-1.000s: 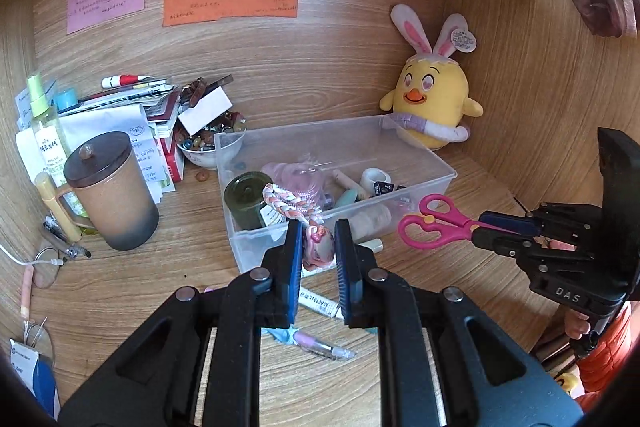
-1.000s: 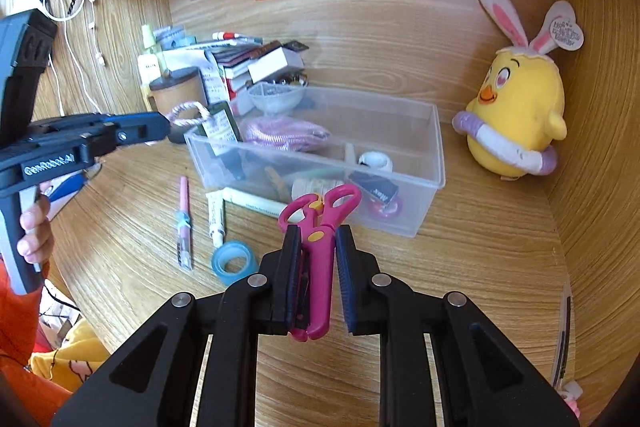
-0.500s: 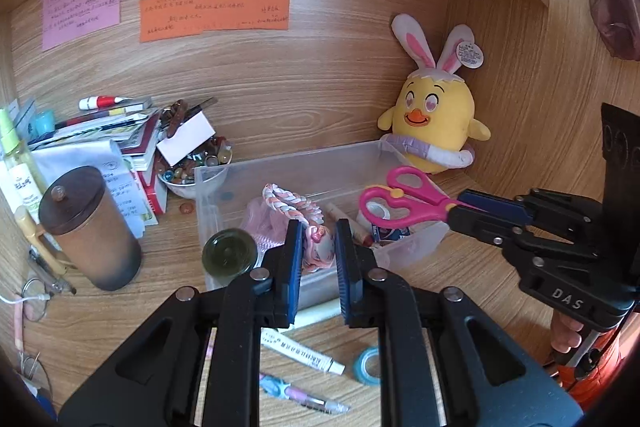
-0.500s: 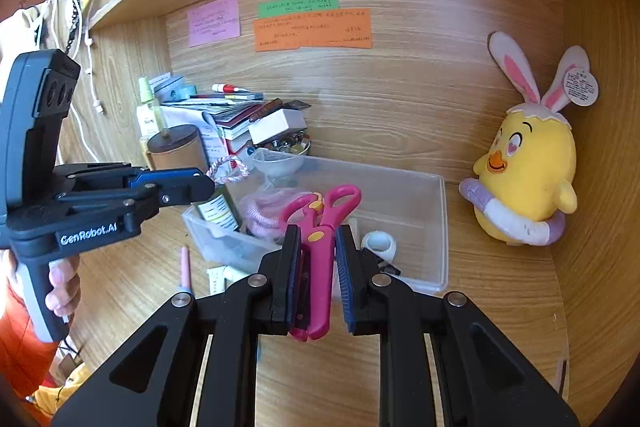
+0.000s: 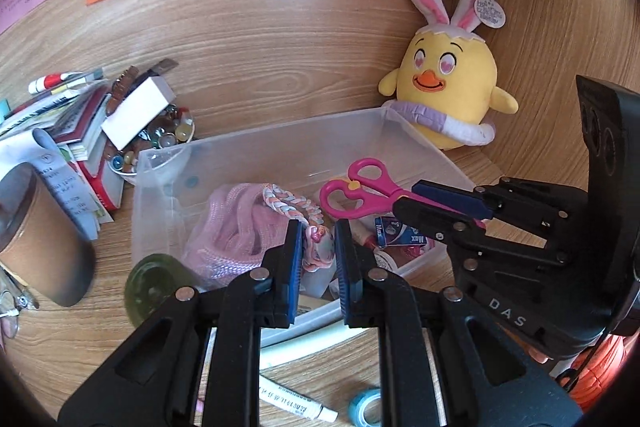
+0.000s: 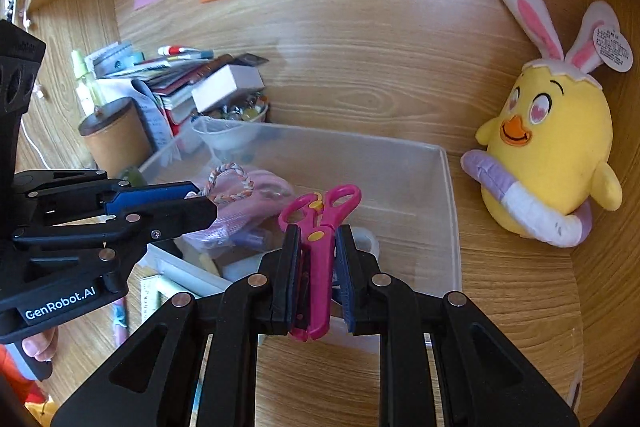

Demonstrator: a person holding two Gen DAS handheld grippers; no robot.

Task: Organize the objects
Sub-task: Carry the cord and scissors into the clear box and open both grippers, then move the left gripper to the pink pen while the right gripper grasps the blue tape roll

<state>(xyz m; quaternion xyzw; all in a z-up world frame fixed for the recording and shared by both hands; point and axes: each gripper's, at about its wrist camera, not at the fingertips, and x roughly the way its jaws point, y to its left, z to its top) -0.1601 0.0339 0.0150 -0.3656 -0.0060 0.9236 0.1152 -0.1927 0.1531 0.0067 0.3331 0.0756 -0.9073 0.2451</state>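
Pink scissors (image 6: pixel 316 227) are being gripped by the right gripper (image 6: pixel 317 267) above the clear bin (image 6: pixel 448 211); the left gripper (image 5: pixel 316 259) is clamping a braided rope (image 5: pixel 292 205).

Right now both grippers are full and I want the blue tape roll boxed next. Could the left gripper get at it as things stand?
Probably not yet. The left gripper is shut on the braided rope over the clear bin, while the blue tape roll lies on the desk below it.
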